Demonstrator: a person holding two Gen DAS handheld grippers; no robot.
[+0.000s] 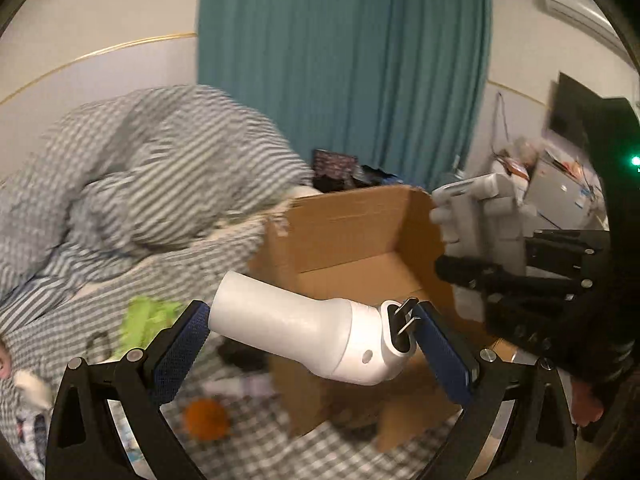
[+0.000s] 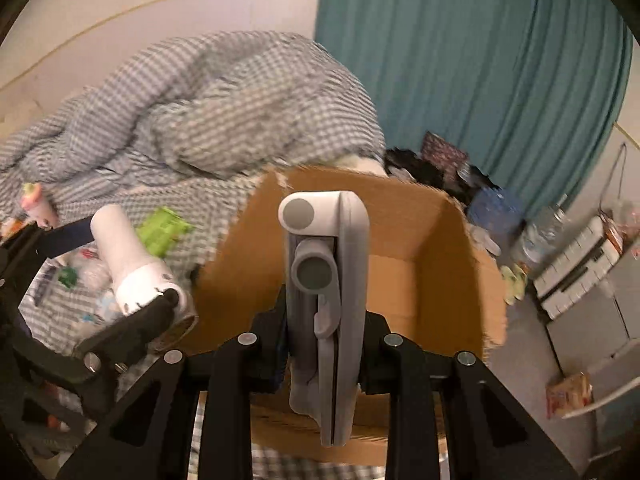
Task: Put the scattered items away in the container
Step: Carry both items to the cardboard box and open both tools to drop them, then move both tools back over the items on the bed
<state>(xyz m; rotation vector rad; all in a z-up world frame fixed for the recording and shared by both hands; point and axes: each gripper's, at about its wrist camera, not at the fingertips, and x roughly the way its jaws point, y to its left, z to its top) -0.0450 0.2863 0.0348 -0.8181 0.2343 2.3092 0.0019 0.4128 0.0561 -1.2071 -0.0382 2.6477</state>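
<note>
Over the cardboard box [image 1: 352, 216] on the checked bedding [image 1: 52, 280] | left gripper [image 1: 308, 344] clamps white hair dryer [image 1: 296, 328] crosswise | right gripper [image 2: 320, 344] clamps grey folding stand [image 2: 328, 280] upright above the box's open top

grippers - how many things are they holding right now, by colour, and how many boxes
white: 1, the white hair dryer in the left gripper
grey: 1, the grey folding stand in the right gripper
brown: 1, the cardboard box
total: 3
</note>
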